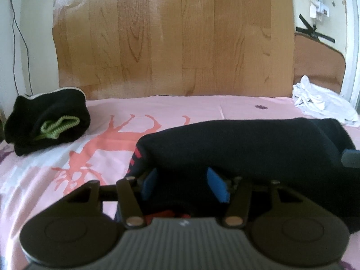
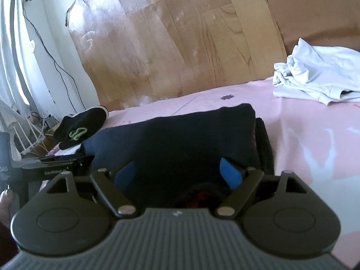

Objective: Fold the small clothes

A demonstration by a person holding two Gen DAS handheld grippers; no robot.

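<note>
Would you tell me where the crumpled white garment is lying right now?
The white garment lies at the far right of the pink sheet, against the brown headboard cushion.

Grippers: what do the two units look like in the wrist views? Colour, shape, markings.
Both match: the left gripper and right gripper have a grey ribbed centre body, two round black housings, black linkage arms on silver pivot pins, and blue finger pads. The right view shows white "GenRobot" lettering on the other unit's side. No cables or sleeves visible.
</note>
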